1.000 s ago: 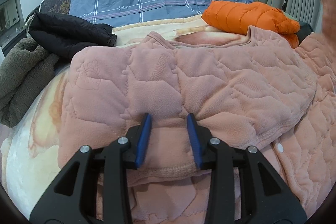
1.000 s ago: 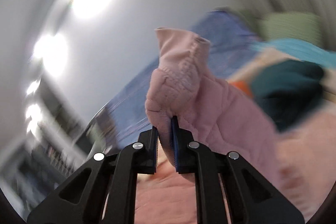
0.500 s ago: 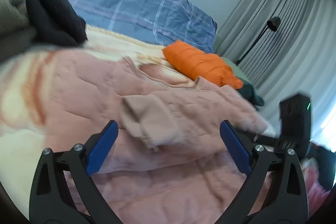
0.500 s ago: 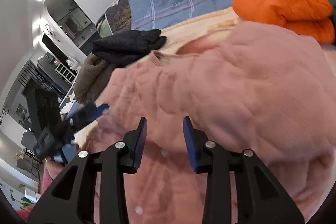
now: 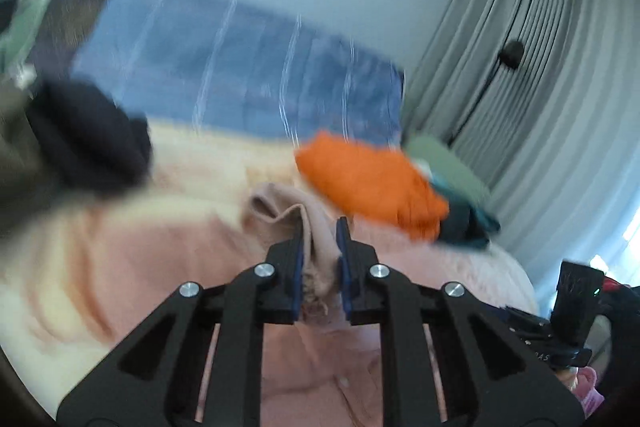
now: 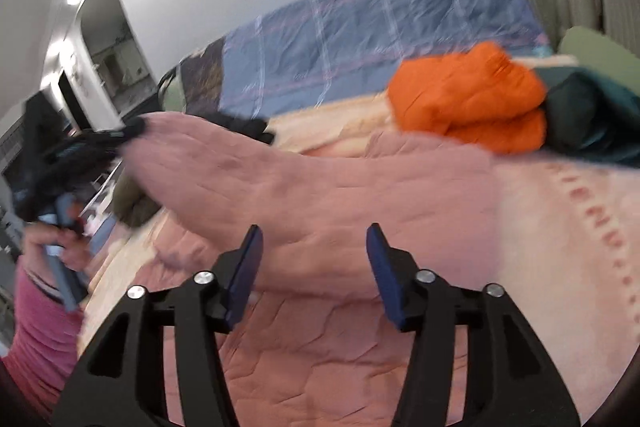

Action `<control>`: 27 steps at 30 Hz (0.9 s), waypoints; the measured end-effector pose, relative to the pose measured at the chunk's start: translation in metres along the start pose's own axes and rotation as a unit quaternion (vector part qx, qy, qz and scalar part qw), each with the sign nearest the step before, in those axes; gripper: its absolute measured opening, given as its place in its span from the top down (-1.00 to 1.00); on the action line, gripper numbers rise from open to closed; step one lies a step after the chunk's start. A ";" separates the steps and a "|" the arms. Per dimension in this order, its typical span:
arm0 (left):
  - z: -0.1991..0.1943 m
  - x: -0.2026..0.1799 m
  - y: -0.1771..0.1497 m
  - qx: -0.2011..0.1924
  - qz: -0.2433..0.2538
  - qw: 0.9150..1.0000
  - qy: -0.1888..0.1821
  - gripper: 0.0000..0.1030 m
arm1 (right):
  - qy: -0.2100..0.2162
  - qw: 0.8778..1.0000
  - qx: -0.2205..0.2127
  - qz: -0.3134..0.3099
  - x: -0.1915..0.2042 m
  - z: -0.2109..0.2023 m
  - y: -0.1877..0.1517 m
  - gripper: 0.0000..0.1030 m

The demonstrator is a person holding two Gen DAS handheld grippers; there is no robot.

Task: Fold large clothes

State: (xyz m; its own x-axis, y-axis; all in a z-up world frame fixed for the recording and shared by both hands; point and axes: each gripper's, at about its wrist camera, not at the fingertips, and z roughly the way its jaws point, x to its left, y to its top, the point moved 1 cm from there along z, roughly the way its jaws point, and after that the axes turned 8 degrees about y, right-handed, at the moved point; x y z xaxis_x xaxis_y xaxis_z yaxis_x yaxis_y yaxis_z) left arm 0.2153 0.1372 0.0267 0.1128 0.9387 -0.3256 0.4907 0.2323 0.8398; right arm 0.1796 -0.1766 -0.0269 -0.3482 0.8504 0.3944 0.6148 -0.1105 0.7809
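A large pink quilted fleece garment (image 6: 360,195) lies spread on the bed. My left gripper (image 5: 320,227) is shut on its sleeve cuff (image 5: 280,203) and holds it lifted above the garment (image 5: 160,255). In the right wrist view the left gripper (image 6: 120,135) shows at far left, pulling the sleeve out sideways. My right gripper (image 6: 314,247) is open and empty, just above the garment's body. It also shows at the lower right of the left wrist view (image 5: 576,311). Both views are motion-blurred.
An orange puffer jacket (image 6: 472,99) and a dark teal garment (image 6: 592,123) lie at the back right. A black jacket (image 5: 88,135) and a brown garment (image 5: 16,155) lie at the back left. A blue checked quilt (image 6: 360,39) is behind. Grey curtains (image 5: 540,87) hang right.
My left gripper has shut on the sleeve cuff and lifted it. My right gripper has opened wider and stays over the garment's body.
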 end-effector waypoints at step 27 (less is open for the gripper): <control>0.083 0.049 -0.109 0.135 0.067 0.975 0.162 0.14 | -0.146 0.982 0.089 -0.076 -0.026 0.105 -0.038 -0.08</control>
State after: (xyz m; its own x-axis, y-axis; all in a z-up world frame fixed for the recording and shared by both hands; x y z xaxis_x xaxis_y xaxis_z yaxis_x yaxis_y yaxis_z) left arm 0.2394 0.1369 -0.1171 -0.0650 0.9974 -0.0300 0.7052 0.0672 0.7058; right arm 0.2391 -0.1407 -0.1180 -0.2434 0.9644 0.1038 0.6945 0.0986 0.7127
